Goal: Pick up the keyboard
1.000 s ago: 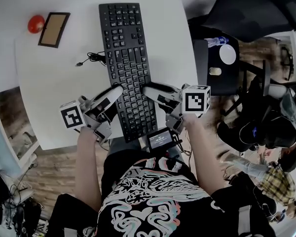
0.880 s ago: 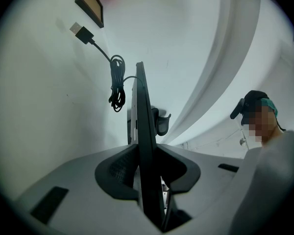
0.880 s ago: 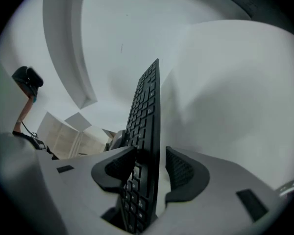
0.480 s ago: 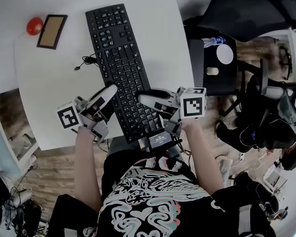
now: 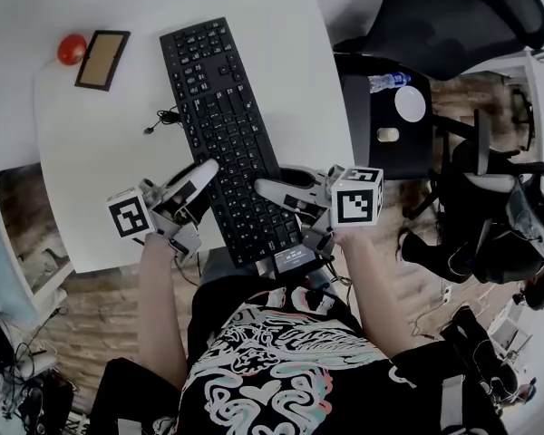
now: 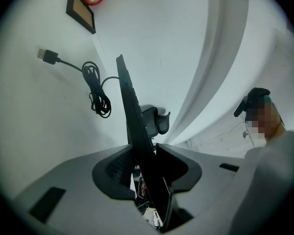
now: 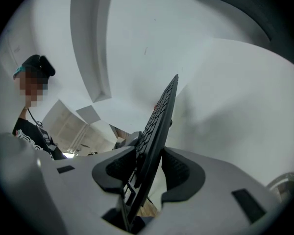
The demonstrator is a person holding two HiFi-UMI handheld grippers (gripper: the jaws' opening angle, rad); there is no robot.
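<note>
A black keyboard (image 5: 222, 125) stretches from the white table's (image 5: 100, 170) far side to its near edge, its far end angled left. My left gripper (image 5: 202, 176) holds its left long edge near the close end, and my right gripper (image 5: 270, 188) holds the right edge opposite. In the left gripper view the keyboard (image 6: 132, 111) stands edge-on between the pads of the left gripper (image 6: 144, 153), whose jaws are opening while still touching it. In the right gripper view the keyboard (image 7: 159, 121) is clamped between the pads of the right gripper (image 7: 147, 160).
The keyboard's coiled USB cable (image 5: 168, 116) lies on the table left of it. A red ball (image 5: 71, 49) and a brown framed tile (image 5: 102, 60) sit at the far left. To the right stand a black chair (image 5: 453, 16) and a dark side stand (image 5: 363, 125).
The keyboard's far end has swung left and its near end has come toward the table's edge. Both grippers have stayed at its sides, shifting only slightly.
</note>
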